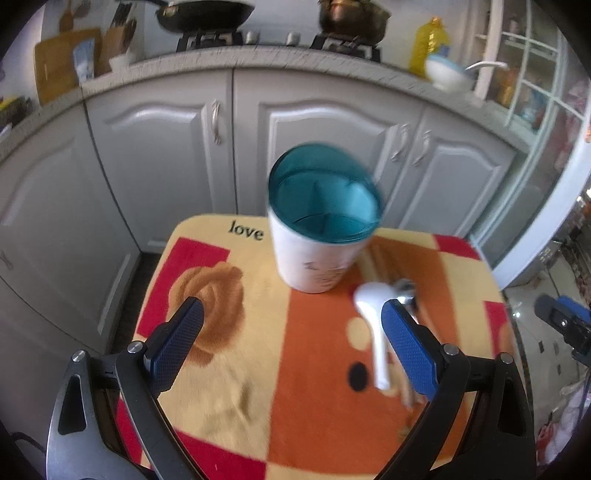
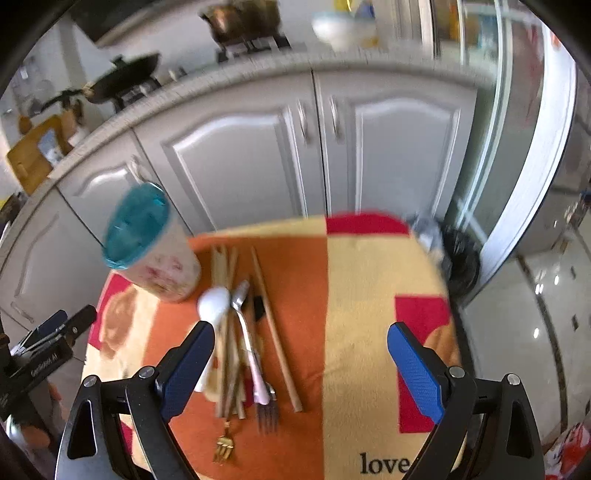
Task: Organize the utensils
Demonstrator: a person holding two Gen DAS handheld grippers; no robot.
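Note:
A white utensil holder with a teal divided insert (image 1: 321,225) stands on a small table covered by an orange, yellow and red cloth (image 1: 236,387); it also shows in the right wrist view (image 2: 151,247). Beside it lies a pile of utensils: a white spoon (image 2: 214,302), a metal spoon (image 2: 242,295), wooden chopsticks (image 2: 275,332), a silver fork (image 2: 266,413) and a gold fork (image 2: 223,448). My left gripper (image 1: 291,325) is open above the cloth, its right finger over the white spoon (image 1: 371,317). My right gripper (image 2: 301,345) is open above the pile.
White kitchen cabinets (image 1: 166,155) stand behind the table, with a wok (image 1: 203,14), a pot (image 1: 351,14) and a bowl (image 1: 447,74) on the counter. A black bin (image 2: 461,266) sits by the table's far right corner. Tiled floor lies to the right.

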